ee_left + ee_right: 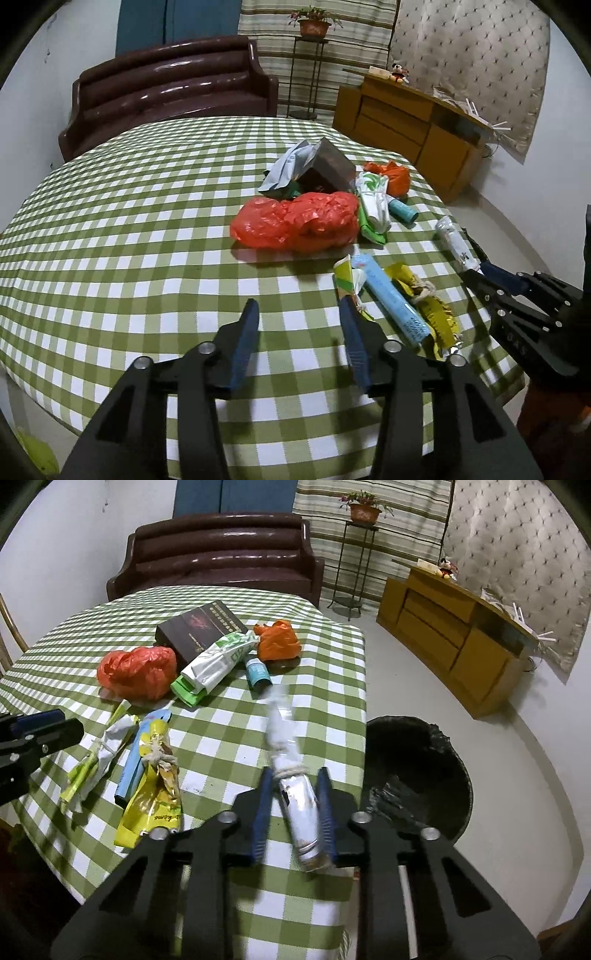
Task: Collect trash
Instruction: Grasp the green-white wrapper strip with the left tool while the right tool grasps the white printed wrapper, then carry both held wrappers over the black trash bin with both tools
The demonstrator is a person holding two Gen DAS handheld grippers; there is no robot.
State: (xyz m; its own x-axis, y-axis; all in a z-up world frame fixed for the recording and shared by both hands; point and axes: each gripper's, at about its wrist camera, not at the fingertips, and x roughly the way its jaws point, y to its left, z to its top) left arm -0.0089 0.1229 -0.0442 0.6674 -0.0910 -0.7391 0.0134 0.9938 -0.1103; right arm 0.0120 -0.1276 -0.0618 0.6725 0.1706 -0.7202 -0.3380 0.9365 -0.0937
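Observation:
My right gripper (294, 775) is shut on a silver-white wrapper (295, 794) tied with string, held above the table's right edge; the wrapper also shows in the left wrist view (456, 242). A black-lined trash bin (417, 775) stands on the floor just right of it. My left gripper (297, 314) is open and empty above the green checked table (129, 221). Just right of it lie a light blue wrapper (388, 295) and a yellow wrapper (436, 314). A red plastic bag (295, 221) lies ahead.
Farther back lie a dark box (201, 627), a white-green packet (214, 661), an orange bag (279, 640) and a teal tube (258, 674). A brown sofa (221, 554) stands behind the table, a wooden cabinet (454, 642) at the right wall.

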